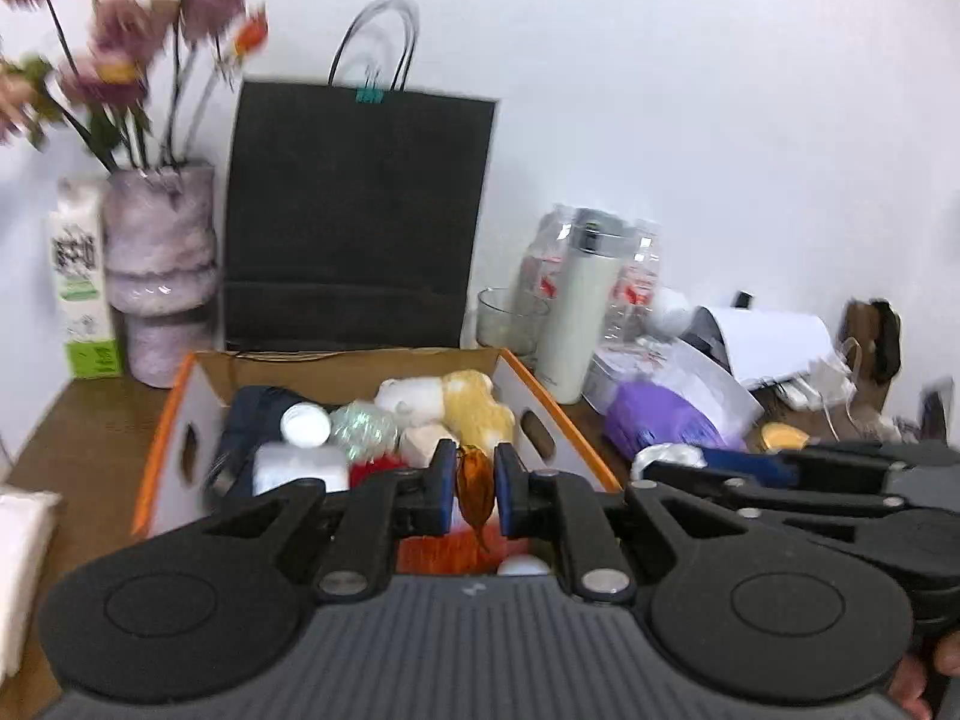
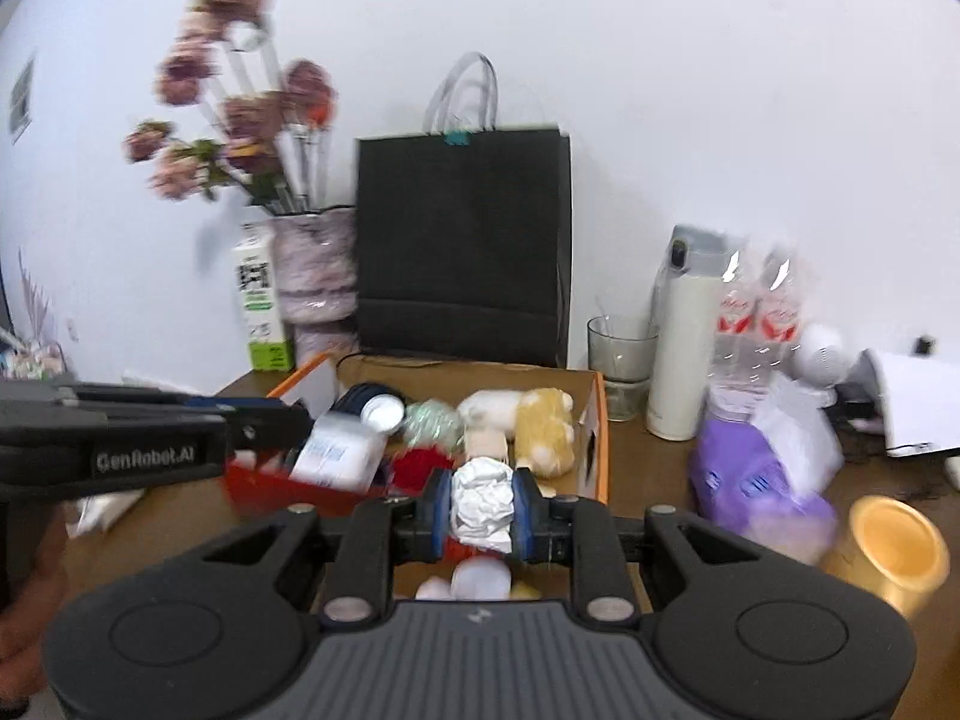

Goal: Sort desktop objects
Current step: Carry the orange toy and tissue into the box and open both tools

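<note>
Over box (image 1: 180, 420): left claw (image 1: 474, 495) pinches amber wrapper (image 1: 475, 489), right claw (image 2: 482, 510) clamps crumpled paper (image 2: 482, 504)

The box (image 2: 591, 420) was the landmark. Its open top gave way in from above, but toys and bottles crowded the inside. Behind the box stood a tall black bag (image 2: 462, 240), closing that side. Behind and to its left, a vase (image 1: 159, 276) and carton (image 1: 81, 282) stood close together. Right of the box, a glass (image 2: 621, 360), flask (image 2: 684, 348), bottles (image 2: 759, 324) and purple pack (image 2: 750, 474) crowded the desk (image 1: 90, 420). Left of the box the desk showed bare wood, though the left gripper (image 2: 264, 426) reached in over the box's left rim.
</note>
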A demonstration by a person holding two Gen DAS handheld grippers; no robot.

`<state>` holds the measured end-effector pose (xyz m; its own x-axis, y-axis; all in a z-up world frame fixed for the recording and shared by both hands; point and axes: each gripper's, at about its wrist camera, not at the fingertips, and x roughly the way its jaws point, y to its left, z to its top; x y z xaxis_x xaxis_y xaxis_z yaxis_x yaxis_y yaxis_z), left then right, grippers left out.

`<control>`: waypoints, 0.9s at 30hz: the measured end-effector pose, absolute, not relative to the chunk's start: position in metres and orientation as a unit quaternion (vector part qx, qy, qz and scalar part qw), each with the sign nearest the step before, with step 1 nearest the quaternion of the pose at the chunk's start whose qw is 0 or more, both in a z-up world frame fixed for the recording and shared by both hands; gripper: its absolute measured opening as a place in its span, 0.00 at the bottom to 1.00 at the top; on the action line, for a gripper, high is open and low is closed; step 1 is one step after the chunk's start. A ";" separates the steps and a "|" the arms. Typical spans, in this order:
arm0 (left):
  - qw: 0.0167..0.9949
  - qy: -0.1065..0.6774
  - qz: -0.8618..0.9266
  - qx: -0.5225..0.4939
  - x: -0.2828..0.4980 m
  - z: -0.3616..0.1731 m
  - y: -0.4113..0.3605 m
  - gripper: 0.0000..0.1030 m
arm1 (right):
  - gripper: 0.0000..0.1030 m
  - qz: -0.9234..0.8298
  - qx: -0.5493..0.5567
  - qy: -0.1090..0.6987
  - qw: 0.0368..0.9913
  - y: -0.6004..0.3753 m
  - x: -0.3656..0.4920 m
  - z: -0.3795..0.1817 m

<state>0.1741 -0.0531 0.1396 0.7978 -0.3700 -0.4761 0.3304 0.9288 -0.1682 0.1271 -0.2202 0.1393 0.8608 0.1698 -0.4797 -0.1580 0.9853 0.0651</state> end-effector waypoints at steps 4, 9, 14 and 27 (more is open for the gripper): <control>0.920 0.338 -0.190 -0.062 0.256 0.116 -0.070 0.13 | 0.20 0.093 0.041 0.319 0.942 -0.234 0.222 0.125; 0.894 0.408 -0.179 -0.043 0.319 0.068 -0.096 0.19 | 0.23 0.079 0.030 0.377 0.922 -0.239 0.291 0.082; 0.898 0.405 -0.162 -0.058 0.335 0.062 -0.085 0.46 | 0.37 0.043 0.016 0.380 0.924 -0.248 0.310 0.070; 0.927 0.363 -0.097 -0.001 0.256 0.102 -0.046 0.85 | 0.67 0.054 0.030 0.369 0.928 -0.242 0.263 0.095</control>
